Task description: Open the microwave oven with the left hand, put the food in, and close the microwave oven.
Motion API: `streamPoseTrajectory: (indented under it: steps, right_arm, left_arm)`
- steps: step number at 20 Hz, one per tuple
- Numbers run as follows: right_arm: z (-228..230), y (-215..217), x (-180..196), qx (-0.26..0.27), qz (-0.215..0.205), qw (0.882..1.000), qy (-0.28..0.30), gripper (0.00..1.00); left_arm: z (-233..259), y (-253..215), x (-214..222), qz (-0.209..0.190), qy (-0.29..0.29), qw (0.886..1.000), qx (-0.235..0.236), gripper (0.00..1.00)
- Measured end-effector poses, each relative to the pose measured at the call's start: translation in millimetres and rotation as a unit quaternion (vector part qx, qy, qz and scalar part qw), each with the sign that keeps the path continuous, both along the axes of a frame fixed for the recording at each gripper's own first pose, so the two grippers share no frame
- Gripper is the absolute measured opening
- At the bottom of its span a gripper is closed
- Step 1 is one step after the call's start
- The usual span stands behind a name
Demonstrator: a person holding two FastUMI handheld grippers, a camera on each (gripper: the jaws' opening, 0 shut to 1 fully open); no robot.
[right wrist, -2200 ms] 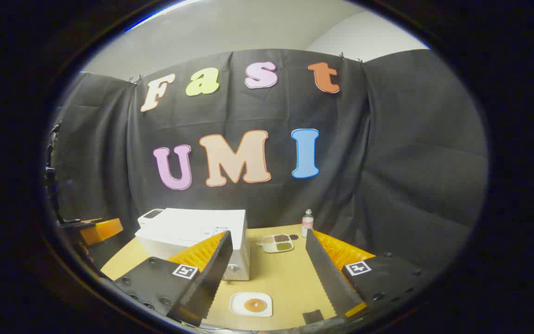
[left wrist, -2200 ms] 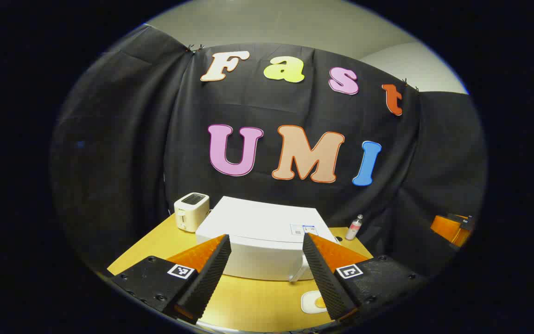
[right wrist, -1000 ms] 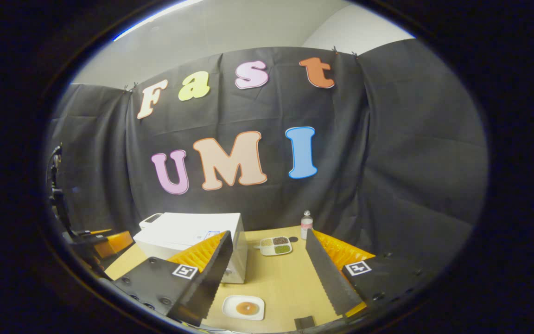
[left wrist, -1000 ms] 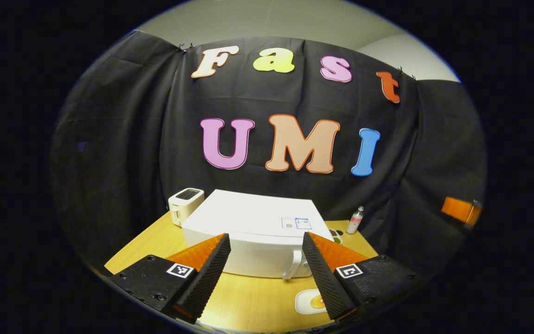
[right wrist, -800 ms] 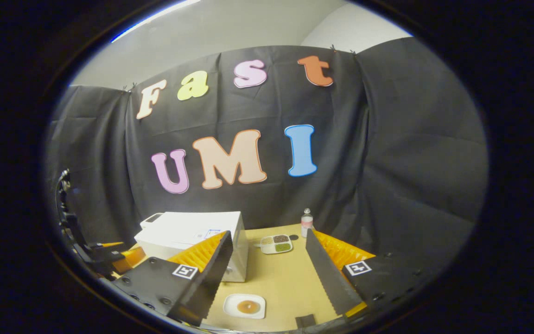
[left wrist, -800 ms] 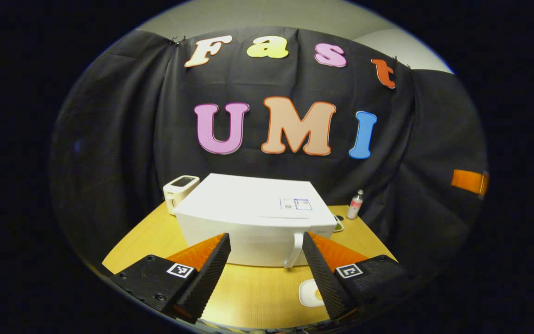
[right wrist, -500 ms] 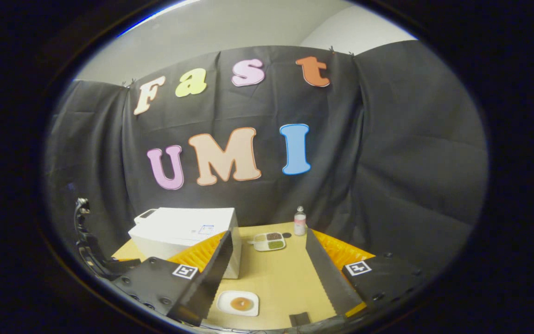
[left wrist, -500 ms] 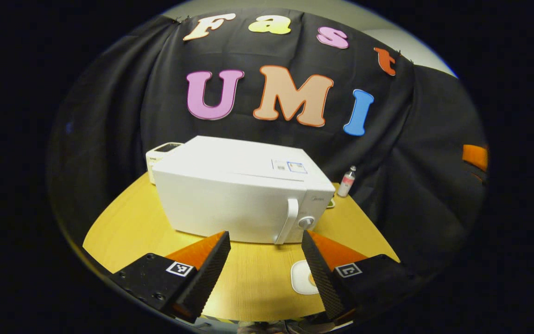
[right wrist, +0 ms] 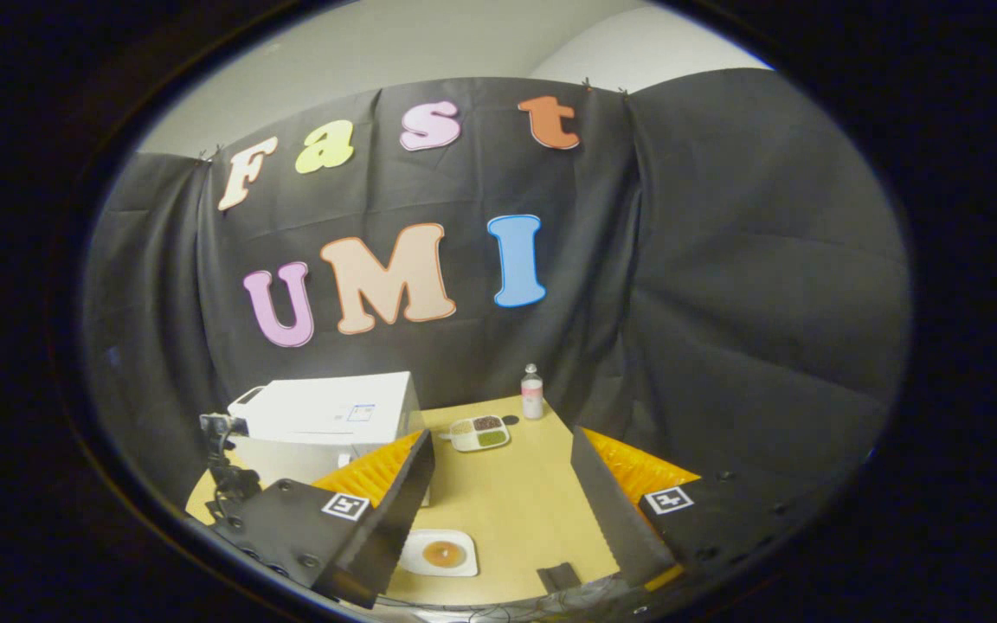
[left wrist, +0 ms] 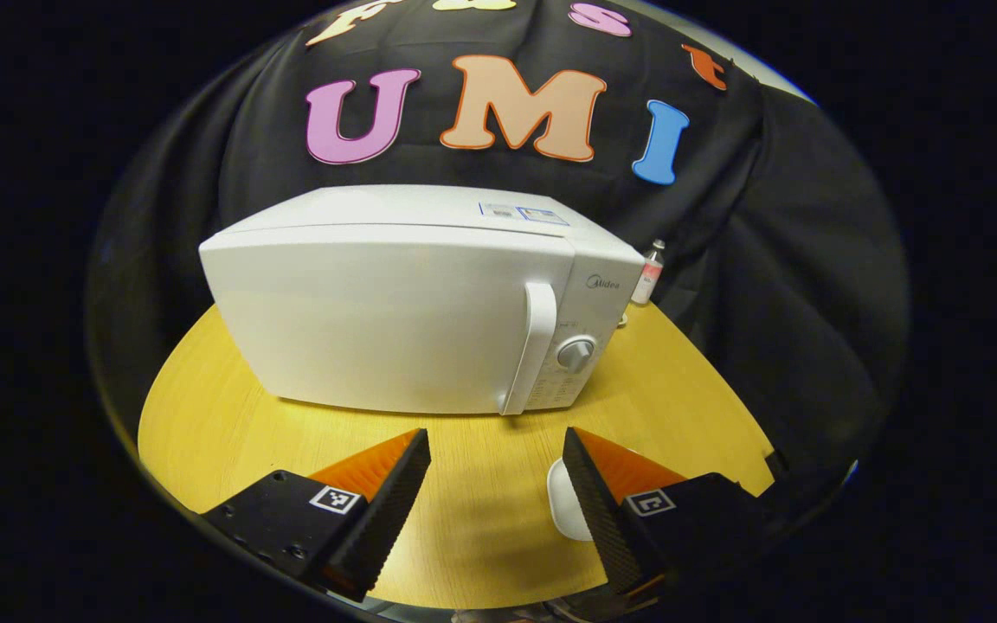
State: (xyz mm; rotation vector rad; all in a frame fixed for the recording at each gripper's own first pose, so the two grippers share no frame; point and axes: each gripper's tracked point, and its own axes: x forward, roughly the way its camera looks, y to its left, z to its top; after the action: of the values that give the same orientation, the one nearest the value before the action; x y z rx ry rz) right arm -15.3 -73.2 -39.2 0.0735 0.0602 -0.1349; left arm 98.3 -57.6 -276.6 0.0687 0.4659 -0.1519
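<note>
The white microwave [left wrist: 395, 311] stands shut on the yellow table [left wrist: 230, 415], with its upright handle [left wrist: 526, 346] and a round dial [left wrist: 575, 355] at the door's right. My left gripper [left wrist: 494, 446] is open, low over the table, a short way in front of the handle. A white plate [left wrist: 559, 506] peeks out behind its right finger. In the right gripper view the same plate [right wrist: 440, 554] carries a round brown food and lies in front of the microwave [right wrist: 325, 415]. My right gripper [right wrist: 503, 441] is open and holds nothing, high above the table's near edge.
A small bottle [right wrist: 532, 392] and a divided dish of grains [right wrist: 479, 433] sit at the table's far right. The bottle [left wrist: 650, 272] also stands beside the microwave. A white toaster [right wrist: 245, 400] is behind the microwave. A small dark block [right wrist: 559, 577] lies at the front edge.
My left gripper has dropped lower and come closer to the microwave, so its door face, handle and dial now show. The right gripper has drifted slightly; both stay open.
</note>
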Motion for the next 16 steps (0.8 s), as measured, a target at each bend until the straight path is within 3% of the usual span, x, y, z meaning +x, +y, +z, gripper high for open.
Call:
streamPoseTrajectory:
  steps: [7,8,9,11,12,15,16]
  right_arm:
    - [-16.1,-9.6,-13.9,0.019,-0.042,0.999,0.015,0.92]
    - [-16.1,-10.7,-14.3,0.021,-0.046,0.999,0.015,0.99]
    - [-17.3,-11.8,-13.5,0.023,-0.049,0.998,0.014,0.99]
    - [-17.8,-14.4,-10.5,0.027,-0.054,0.998,0.014,0.99]
    - [-17.7,-15.7,-9.3,0.029,-0.056,0.998,0.015,0.92]
    - [-16.9,-18.3,-4.1,0.032,-0.058,0.998,0.015,0.92]
    - [-15.8,-18.7,-1.5,0.033,-0.059,0.998,0.015,0.92]
  left_arm:
    - [-22.8,-13.7,46.3,-0.021,0.013,1.000,0.017,0.95]
    - [-23.9,-15.8,52.8,-0.021,0.012,1.000,0.017,0.94]
    - [-26.0,-18.1,58.9,-0.021,0.013,1.000,0.015,0.94]
    - [-34.4,-22.9,69.6,-0.017,0.024,1.000,0.005,0.92]
    - [-38.3,-23.7,73.7,-0.013,0.031,0.999,0.003,0.88]
    - [-43.9,-25.1,85.2,-0.004,0.038,0.999,0.005,0.86]
    - [-44.2,-25.5,87.9,-0.003,0.039,0.999,0.007,0.76]
